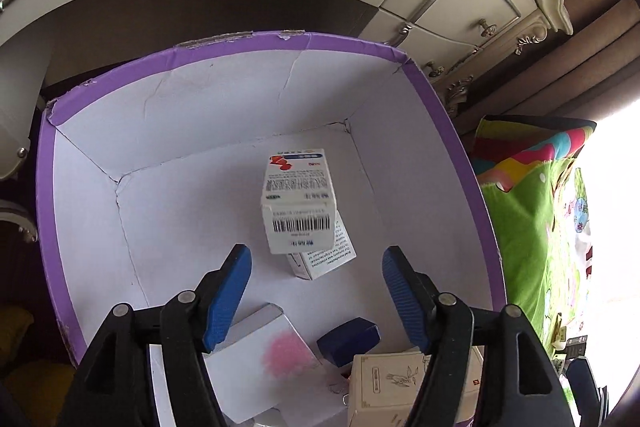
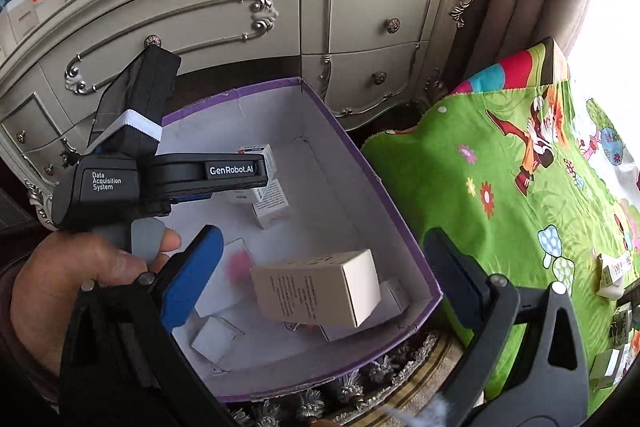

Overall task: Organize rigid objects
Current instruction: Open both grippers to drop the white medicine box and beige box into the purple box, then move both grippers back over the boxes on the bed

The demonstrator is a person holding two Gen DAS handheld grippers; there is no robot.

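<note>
Two grippers hang over one purple-rimmed carton [image 1: 224,47], both with jaws parted and nothing pinched. From the left gripper [image 1: 316,291] you see a white medicine box [image 1: 298,203] with a barcode lying on another box on the carton floor, ahead of its blue pads, untouched. Only the right wrist view shows the left gripper's black body [image 2: 168,175] and the hand [image 2: 80,283] gripping it, plus a beige box [image 2: 320,291] tilted between the right gripper's [image 2: 324,279] open fingers, clear of both pads. Beside the carton there lies a bright green cartoon cloth [image 2: 500,187].
</note>
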